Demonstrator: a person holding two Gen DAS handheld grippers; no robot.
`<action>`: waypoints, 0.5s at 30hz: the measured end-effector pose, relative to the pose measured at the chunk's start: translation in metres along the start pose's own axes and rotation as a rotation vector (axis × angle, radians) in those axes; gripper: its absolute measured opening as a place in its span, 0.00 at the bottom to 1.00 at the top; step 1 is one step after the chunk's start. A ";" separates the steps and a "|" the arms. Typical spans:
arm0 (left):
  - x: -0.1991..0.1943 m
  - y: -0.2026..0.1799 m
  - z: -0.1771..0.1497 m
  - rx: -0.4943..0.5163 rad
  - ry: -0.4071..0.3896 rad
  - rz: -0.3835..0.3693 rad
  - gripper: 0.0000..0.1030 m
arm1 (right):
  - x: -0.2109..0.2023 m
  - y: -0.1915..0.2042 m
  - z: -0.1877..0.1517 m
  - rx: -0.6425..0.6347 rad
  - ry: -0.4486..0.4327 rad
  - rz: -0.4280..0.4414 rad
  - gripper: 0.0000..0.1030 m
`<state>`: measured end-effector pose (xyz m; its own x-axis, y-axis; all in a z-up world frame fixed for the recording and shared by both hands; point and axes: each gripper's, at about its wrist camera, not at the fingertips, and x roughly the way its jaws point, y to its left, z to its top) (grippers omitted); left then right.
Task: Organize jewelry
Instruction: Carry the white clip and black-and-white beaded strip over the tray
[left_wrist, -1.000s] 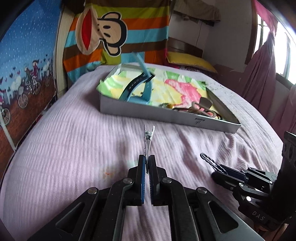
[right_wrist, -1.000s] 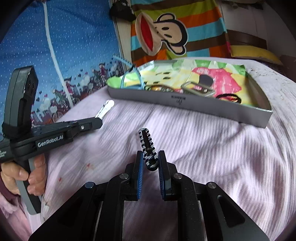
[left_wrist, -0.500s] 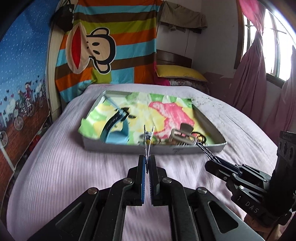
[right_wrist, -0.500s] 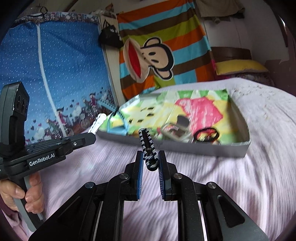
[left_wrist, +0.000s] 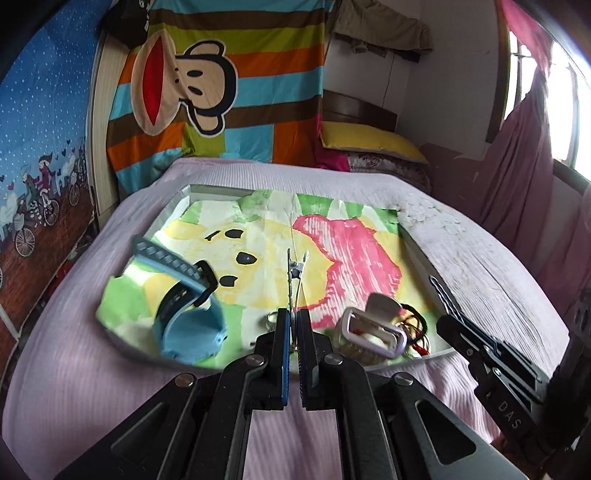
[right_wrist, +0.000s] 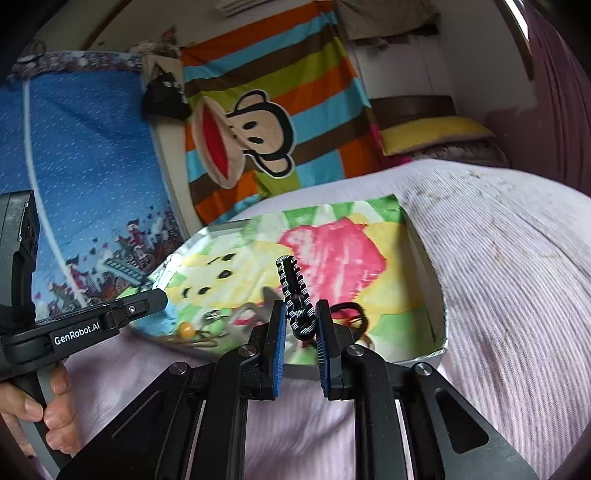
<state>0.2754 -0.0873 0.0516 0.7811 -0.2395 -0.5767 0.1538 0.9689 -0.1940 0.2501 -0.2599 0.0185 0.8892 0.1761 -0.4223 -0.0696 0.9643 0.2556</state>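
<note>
Two handheld grippers over a shallow grey tray resting on a bed with a pale pink ribbed cover. Left gripper pinched nearly closed on the base of a thin silver hair clip, which sticks straight out ahead from between the blue-padded fingers and reaches over the tray's colourful paper lining. Right gripper closed part-way on the lower end of a black-and-white braided hair clip, clamped between its two blue pads and pointing up and forward, tilted slightly left, above the near edge of the tray. Inside the tray, at the near left, a blue watch with a dark strap, just left of the left gripper's tips. At the near right, a pale lilac claw clip, touching a tangle of black hair ties, just right of the left gripper's tips. A small ring close beside the left finger. From the right wrist view, a yellow bead on a cord near the tray's front left corner, below the other gripper's black body marked GenRobot.AI, held by a hand at the lower left. Behind the bed, a striped blanket with a cartoon monkey on the wall, a yellow pillow to the right of it.
</note>
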 end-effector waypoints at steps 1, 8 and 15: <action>0.006 0.000 0.002 -0.009 0.013 -0.001 0.04 | 0.003 -0.003 0.000 0.013 0.006 -0.004 0.13; 0.033 -0.008 0.004 0.003 0.078 0.032 0.04 | 0.026 -0.011 0.001 0.032 0.062 -0.041 0.13; 0.051 -0.004 0.011 -0.006 0.147 0.054 0.04 | 0.046 -0.011 0.004 0.017 0.119 -0.058 0.13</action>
<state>0.3216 -0.1027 0.0315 0.6908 -0.1942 -0.6965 0.1098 0.9803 -0.1644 0.2939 -0.2635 -0.0005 0.8312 0.1435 -0.5371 -0.0111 0.9702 0.2421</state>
